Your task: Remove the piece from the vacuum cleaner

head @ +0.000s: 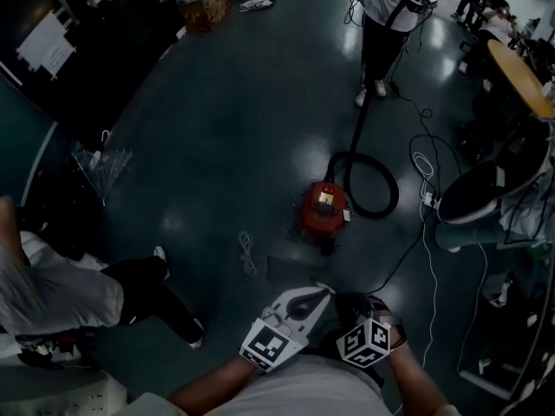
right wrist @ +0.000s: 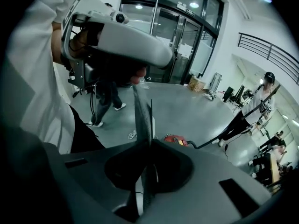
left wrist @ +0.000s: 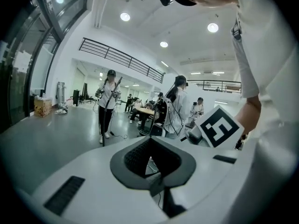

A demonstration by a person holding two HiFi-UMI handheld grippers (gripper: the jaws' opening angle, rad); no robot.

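Observation:
The red vacuum cleaner (head: 323, 208) stands on the dark floor ahead of me, and it also shows small past my right jaws as the vacuum cleaner (right wrist: 176, 139). Its black hose (head: 380, 189) loops to the right and runs up into a wand (head: 362, 115) held by a standing person (head: 388, 11). Both grippers are held close to my body, well short of the vacuum. My white left gripper (head: 321, 292) (left wrist: 150, 142) has its jaws together with nothing in them. The dark right gripper (head: 351, 302) (right wrist: 145, 98) is shut too and holds nothing.
A person (head: 82, 289) crouches at the left. A coiled cord (head: 247, 251) and a dark flat sheet (head: 290, 268) lie on the floor between me and the vacuum. White cables (head: 425, 170) trail at the right near a round table (head: 518, 76). A cardboard box (head: 205, 9) stands far back.

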